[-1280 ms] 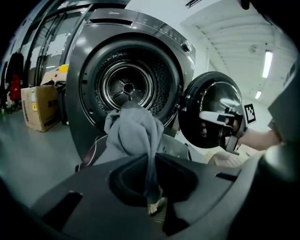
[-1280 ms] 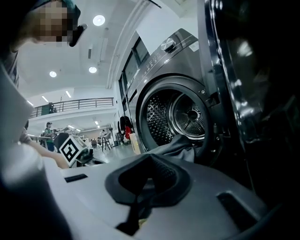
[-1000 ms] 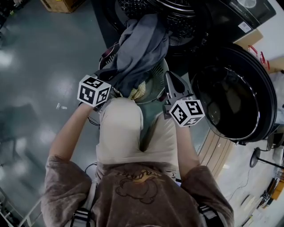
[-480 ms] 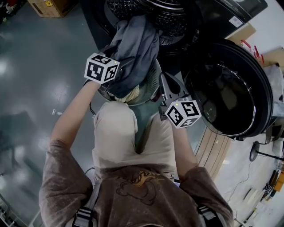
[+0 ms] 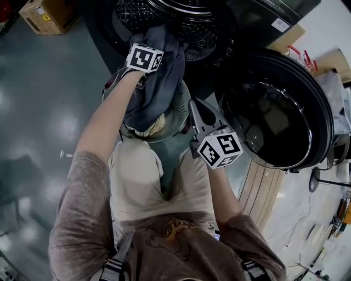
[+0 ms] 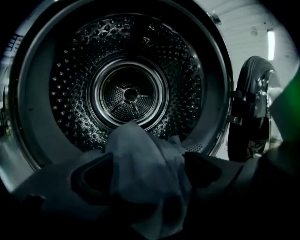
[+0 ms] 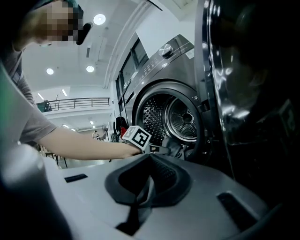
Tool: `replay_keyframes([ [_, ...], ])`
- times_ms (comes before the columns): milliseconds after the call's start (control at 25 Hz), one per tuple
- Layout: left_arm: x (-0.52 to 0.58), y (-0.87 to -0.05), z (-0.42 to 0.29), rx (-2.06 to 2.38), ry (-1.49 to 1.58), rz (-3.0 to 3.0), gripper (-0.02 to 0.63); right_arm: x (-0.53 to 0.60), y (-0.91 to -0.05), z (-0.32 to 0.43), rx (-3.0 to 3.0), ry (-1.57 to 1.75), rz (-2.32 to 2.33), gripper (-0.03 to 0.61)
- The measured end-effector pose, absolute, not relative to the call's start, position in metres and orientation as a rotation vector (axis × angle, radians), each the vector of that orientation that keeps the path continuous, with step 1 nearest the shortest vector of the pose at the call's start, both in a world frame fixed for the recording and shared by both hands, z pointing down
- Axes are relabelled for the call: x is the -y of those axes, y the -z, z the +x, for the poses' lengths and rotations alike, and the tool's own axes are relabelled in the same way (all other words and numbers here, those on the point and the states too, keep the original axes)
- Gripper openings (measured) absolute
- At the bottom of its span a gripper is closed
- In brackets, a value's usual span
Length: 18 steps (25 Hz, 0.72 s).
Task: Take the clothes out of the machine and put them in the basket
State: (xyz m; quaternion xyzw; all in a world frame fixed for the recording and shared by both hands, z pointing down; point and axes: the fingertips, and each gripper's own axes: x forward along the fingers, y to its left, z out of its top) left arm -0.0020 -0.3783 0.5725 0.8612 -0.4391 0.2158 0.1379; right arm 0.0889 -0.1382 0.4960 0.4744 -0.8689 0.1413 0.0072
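A long grey garment (image 5: pixel 159 82) hangs from the mouth of the washer drum (image 5: pixel 164 11) down into the round mesh basket (image 5: pixel 185 104) below it. My left gripper (image 6: pixel 147 171), its marker cube (image 5: pixel 145 57) at the drum's lip, points into the drum (image 6: pixel 126 93). Its jaws are opening wide, and a fold of the garment (image 6: pixel 145 154) lies loose between them with the pads apart. My right gripper (image 5: pixel 197 105) hovers by the basket's right rim, shut with nothing in it. In the right gripper view its pads (image 7: pixel 140 197) meet.
The washer's round door (image 5: pixel 274 110) stands swung open at the right, close to my right gripper. A cream cloth (image 5: pixel 151 127) lies in the basket. A cardboard box (image 5: pixel 41 13) sits on the grey floor at far left. Wooden boards (image 5: pixel 263 192) lie under the door.
My left gripper has travelled from the basket's near rim up along the grey garment to the drum's mouth. The right gripper has stayed where it was.
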Motion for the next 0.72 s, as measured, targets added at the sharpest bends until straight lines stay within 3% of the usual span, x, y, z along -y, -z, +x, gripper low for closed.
replay_keyframes([
  [400, 0.398, -0.606, -0.004, 1.332, -0.736, 2.391, 0.449, 0.138, -0.502, 0.098, 2.683, -0.445, 1.506, -0.003],
  [440, 0.396, -0.606, -0.005, 1.324, -0.732, 2.383, 0.412, 0.138, -0.502, 0.098, 2.684, -0.444, 1.505, -0.003],
  [480, 0.394, -0.607, -0.006, 1.315, -0.721, 2.370, 0.285, 0.137, -0.502, 0.097, 2.685, -0.444, 1.504, -0.003],
  [720, 0.377, -0.604, -0.015, 1.305, -0.656, 2.317, 0.113, 0.132, -0.502, 0.097, 2.689, -0.445, 1.496, -0.003],
])
